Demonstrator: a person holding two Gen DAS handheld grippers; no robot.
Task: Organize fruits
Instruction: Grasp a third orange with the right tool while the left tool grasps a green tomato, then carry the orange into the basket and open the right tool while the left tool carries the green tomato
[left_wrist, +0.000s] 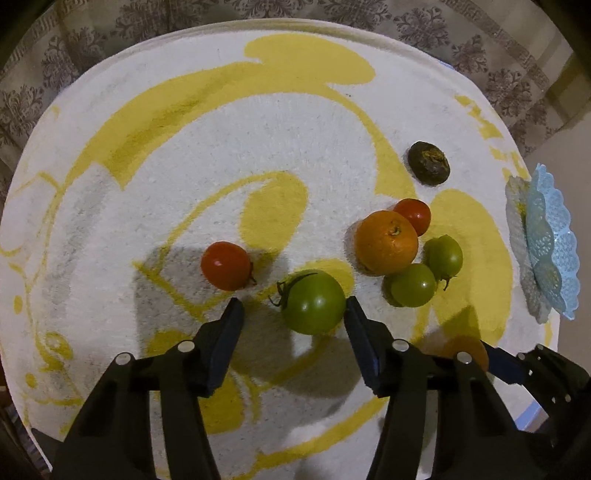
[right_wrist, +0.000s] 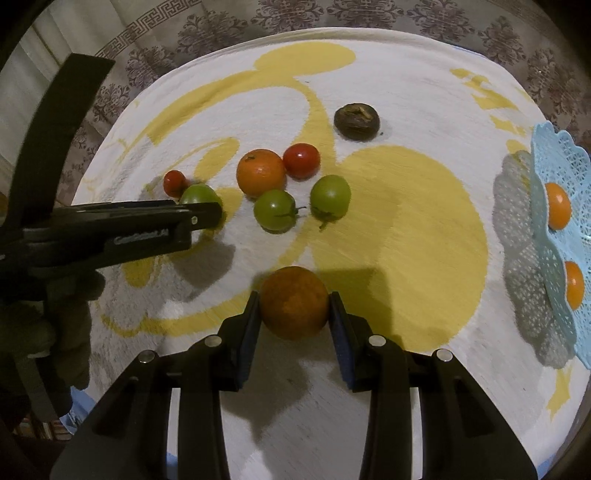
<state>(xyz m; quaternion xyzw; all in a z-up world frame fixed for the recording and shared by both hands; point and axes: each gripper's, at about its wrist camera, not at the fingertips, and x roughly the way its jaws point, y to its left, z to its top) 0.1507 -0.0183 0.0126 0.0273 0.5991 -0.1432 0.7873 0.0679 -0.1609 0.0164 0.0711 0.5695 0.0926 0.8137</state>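
Note:
In the left wrist view a large green tomato lies on the towel between the fingers of my left gripper. The right finger touches its side, the left finger stands a gap away, so the gripper is open. Seen from the right wrist, the left gripper is side-on over that green tomato. My right gripper is shut on an orange, one pad on each side. At the right stands a pale blue lattice basket with two oranges in it.
Loose on the yellow-and-white towel lie a red tomato, an orange, a second red tomato, two small green tomatoes and a dark brown fruit. A gloved hand holds the left gripper.

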